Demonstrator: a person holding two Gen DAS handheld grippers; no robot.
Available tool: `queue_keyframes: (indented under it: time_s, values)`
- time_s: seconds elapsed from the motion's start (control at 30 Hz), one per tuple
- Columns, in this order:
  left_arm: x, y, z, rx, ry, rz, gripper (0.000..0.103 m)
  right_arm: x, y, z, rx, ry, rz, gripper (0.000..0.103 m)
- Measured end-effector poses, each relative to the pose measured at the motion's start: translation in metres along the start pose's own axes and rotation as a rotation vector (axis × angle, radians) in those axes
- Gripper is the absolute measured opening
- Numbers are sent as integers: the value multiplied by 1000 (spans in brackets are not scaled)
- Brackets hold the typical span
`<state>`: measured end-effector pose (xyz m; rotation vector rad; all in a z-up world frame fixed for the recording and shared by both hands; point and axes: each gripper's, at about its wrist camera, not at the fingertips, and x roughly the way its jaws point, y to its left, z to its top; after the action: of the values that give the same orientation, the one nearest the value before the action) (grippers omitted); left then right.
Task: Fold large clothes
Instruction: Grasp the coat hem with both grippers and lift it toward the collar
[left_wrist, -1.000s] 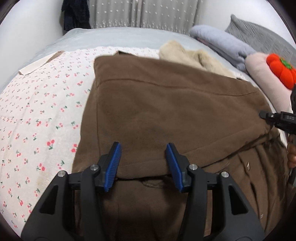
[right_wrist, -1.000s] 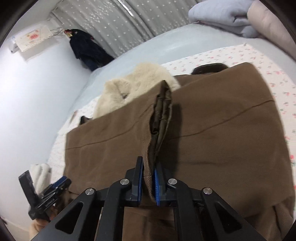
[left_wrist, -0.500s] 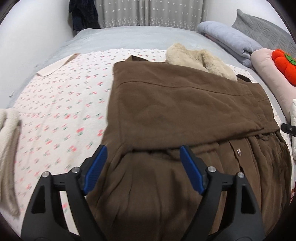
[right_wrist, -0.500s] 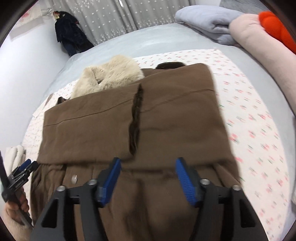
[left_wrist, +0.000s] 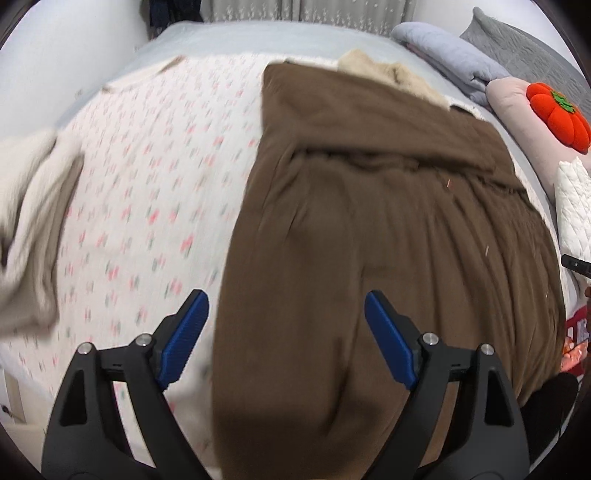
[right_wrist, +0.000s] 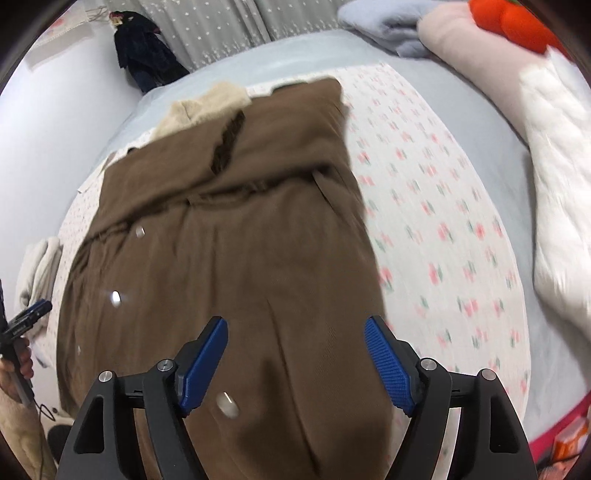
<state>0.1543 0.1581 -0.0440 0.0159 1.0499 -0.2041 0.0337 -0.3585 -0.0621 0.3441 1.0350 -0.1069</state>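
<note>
Brown and heavy, the coat (left_wrist: 369, 229) lies spread on the cherry-print bedspread (left_wrist: 147, 192), filling the middle and right of the left wrist view, its top part folded down over the skirt. Half a second ago only the fold filled the frame; now far more of the lower coat shows, both cameras having drawn back. The left gripper (left_wrist: 286, 339) and right gripper (right_wrist: 295, 362) hang over the hem, jaws spread wide, holding nothing. A fur collar (right_wrist: 207, 107) peeks out at the upper left of the right wrist view.
</note>
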Motion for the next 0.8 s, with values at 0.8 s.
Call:
queue_keyframes:
  time_s: [0.8]
  values:
    - [-3,41,-139,-183,101,-534,80,-2,-41,-118,214,151,456,68]
